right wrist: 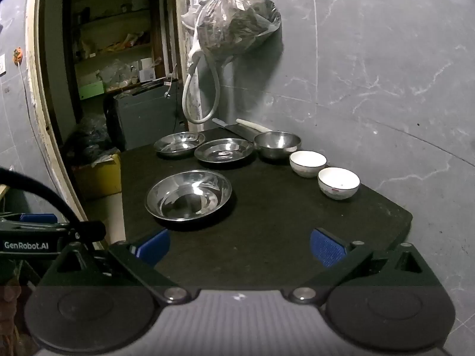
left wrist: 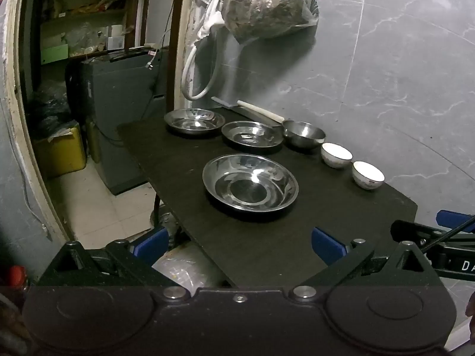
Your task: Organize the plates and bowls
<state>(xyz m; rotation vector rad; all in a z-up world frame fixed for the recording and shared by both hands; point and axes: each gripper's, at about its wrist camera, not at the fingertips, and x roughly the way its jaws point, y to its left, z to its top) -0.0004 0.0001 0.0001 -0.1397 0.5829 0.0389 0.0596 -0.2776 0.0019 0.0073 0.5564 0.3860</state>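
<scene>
Steel everywhere on this black table (right wrist: 267, 252). Taking the big steel plate (right wrist: 188, 194) as the landmark: two smaller steel plates (right wrist: 179, 144) (right wrist: 224, 149) sit behind it, a steel bowl (right wrist: 277, 144) is back-right, and two white bowls (right wrist: 308, 163) (right wrist: 338, 182) line up off to its right. Left gripper (left wrist: 239, 244) and right gripper (right wrist: 239, 244) both hover short of it, jaws spread wide, holding nothing.

White lettering "GenRobot.AI" on black body of left gripper (right wrist: 28, 244), seen at left edge of right wrist view. White letters "DA", cut off by frame edge, on black body of right gripper (left wrist: 466, 265) in left wrist view. No other text legible.
</scene>
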